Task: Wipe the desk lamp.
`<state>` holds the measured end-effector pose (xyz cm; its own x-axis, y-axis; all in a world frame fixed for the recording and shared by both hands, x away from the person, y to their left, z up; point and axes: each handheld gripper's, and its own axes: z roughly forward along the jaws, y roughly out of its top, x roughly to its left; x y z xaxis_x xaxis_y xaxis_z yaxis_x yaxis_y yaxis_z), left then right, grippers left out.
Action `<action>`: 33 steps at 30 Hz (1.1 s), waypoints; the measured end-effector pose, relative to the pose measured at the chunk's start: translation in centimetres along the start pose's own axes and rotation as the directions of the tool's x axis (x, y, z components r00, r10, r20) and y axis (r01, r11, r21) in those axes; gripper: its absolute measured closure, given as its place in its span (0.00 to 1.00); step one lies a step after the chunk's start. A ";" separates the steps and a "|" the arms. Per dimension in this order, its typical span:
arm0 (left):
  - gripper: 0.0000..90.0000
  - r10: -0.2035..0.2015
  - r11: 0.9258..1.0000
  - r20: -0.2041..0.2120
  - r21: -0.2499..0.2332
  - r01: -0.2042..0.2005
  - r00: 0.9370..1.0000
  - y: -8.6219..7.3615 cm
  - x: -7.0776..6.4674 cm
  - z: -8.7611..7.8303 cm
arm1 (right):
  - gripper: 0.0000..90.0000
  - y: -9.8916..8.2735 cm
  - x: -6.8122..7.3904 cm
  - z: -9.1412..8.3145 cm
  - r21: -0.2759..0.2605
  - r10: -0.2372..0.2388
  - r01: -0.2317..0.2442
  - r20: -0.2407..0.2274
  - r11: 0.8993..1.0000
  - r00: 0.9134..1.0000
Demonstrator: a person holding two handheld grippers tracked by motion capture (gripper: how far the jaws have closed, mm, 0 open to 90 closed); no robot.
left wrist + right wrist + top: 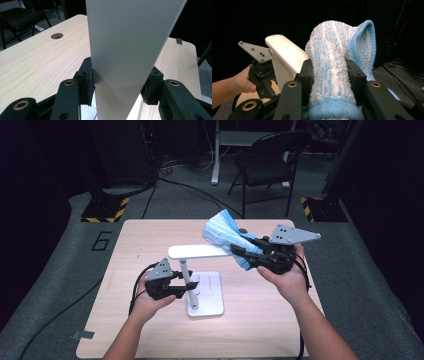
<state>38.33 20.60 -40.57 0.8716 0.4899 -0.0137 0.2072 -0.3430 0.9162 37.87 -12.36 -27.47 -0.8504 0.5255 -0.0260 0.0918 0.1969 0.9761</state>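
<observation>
Two grippers work at a white desk lamp [200, 270] that stands on a pale wooden table [125, 250]. The left gripper [186, 285] is closed on the lamp's upright post [184, 272]: in the left gripper view its two black pads sit flush against either side of the broad white post [125, 50], which rises straight up between the jaws, so the jaws stand part-way apart, as wide as the post. Below that gripper's jaws lies the lamp's flat white base [207, 295], resting on the tabletop.

The right gripper [240, 255] grips a folded blue-and-white striped cloth [225, 235]. In the right gripper view the fuzzy cloth [332, 62] is bunched between the jaws, with both pads pressing into it and a blue hemmed edge curling up on the far side; the jaws are held fairly narrow by the wad of fabric. The cloth sticks out beyond the fingertips and meets the near end of the lamp's horizontal head [197, 251], which runs away from the right gripper toward the post. From the right gripper's camera, the lamp head [287, 53] lies just left of the cloth, and farther left the other hand [239, 82] holds the left gripper [265, 87] at the post.
</observation>
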 end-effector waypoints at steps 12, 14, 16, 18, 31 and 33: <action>0.59 -0.002 1.000 -0.005 0.000 0.002 1.000 0.0 -0.1 -0.1 | 0.71 0.7 0.9 1.4 0.007 -0.005 0.005 -0.035 1.000 0.999; 0.59 -0.005 1.000 -0.006 -0.001 0.005 1.000 0.0 -0.1 0.0 | 0.71 0.8 1.1 1.8 0.004 -0.010 0.010 -0.041 1.000 0.999; 0.59 -0.006 1.000 -0.005 -0.003 0.006 1.000 0.0 -0.1 0.0 | 0.71 0.9 1.3 2.1 0.001 -0.009 0.009 -0.048 1.000 0.999; 0.59 -0.007 1.000 -0.007 -0.001 0.007 1.000 0.0 -0.1 0.0 | 0.71 1.0 1.6 2.4 0.000 -0.015 0.015 -0.056 1.000 0.998; 0.59 -0.011 1.000 -0.009 -0.002 0.011 1.000 0.0 -0.1 0.0 | 0.71 1.7 3.0 4.2 -0.004 -0.044 0.043 -0.098 0.999 0.994; 0.59 -0.011 1.000 -0.008 -0.002 0.011 1.000 0.0 -0.1 0.0 | 0.71 1.7 3.1 4.3 -0.007 -0.043 0.043 -0.100 0.999 0.994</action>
<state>38.21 20.54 -40.59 0.8656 0.5004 -0.0204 0.2160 -0.3362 0.9167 37.65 -6.84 -26.82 -0.9010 0.4314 -0.0465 0.0519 0.2135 0.9756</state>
